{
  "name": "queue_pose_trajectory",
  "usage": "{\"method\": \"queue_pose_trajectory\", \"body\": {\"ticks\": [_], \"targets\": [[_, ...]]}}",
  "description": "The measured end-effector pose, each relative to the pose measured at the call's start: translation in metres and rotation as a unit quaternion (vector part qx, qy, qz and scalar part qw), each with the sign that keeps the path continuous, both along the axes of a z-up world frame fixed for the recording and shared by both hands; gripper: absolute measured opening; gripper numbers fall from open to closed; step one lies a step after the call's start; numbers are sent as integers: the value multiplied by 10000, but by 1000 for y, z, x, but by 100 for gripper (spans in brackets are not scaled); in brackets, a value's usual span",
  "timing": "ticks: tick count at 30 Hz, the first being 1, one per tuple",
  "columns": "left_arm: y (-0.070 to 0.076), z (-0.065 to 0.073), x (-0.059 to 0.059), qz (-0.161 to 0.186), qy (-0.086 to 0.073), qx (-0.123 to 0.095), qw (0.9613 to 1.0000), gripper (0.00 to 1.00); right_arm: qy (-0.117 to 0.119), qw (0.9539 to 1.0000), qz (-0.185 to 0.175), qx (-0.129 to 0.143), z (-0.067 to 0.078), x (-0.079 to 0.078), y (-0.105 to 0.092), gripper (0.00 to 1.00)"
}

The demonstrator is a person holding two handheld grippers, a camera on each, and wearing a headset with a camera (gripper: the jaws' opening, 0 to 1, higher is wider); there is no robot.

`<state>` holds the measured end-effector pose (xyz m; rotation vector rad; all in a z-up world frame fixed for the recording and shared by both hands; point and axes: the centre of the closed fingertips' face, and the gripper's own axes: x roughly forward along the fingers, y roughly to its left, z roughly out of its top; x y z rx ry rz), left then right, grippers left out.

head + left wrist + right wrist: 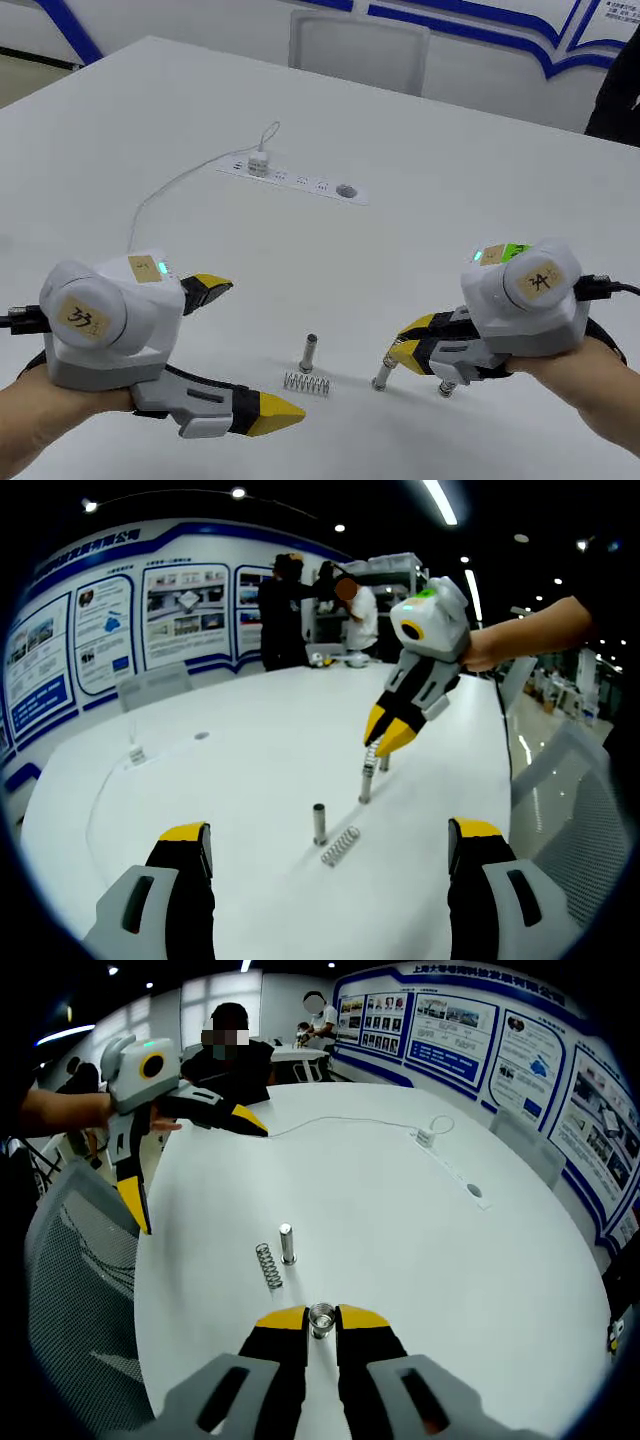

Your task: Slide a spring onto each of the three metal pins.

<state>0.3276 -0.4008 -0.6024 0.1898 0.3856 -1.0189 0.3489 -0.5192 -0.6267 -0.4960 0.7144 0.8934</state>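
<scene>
Farthest left, the left gripper (pixel 243 350) hovers over the near edge of the white table (pixel 450 200), its jaws spread wide and holding nothing. Just right of it a bare pin (pixel 308 352) stands upright, with a loose spring (pixel 306 383) lying flat on the table close in front of it. Further right a second pin (pixel 383 372) leans slightly. The right gripper (pixel 400 343) has its jaws narrowed on a spring (pixel 371 754) at that pin's top. A third pin (pixel 446 387) stands partly tucked under the right gripper. Far back near the middle lies a power strip (pixel 300 182) with a white plug (pixel 260 165).
</scene>
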Motion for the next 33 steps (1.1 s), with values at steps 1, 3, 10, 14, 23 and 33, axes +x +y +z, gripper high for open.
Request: {"method": "queue_pose_trajectory", "body": {"ticks": [1, 3, 10, 14, 23, 33], "targets": [[0, 0, 0, 2, 8, -2, 10000, 100, 3, 10000, 23, -51, -3, 0, 0, 11], [1, -1, 0, 15, 11, -10, 10000, 100, -59, 10000, 18, 0, -3, 2, 2, 11], [2, -3, 1, 36, 46, -4, 10000, 100, 33, 9997, 73, -214, -18, 3, 2, 11], [4, -4, 2, 56, 68, 7, 10000, 100, 74, 9997, 87, -238, -24, 4, 3, 11], [8, -6, 3, 117, 96, 23, 9999, 100, 151, 9993, 92, -343, -39, 7, 2, 11], [7, -7, 2, 100, 130, 35, 9999, 100, 148, 9994, -3, -327, -40, 11, 1, 11]]}}
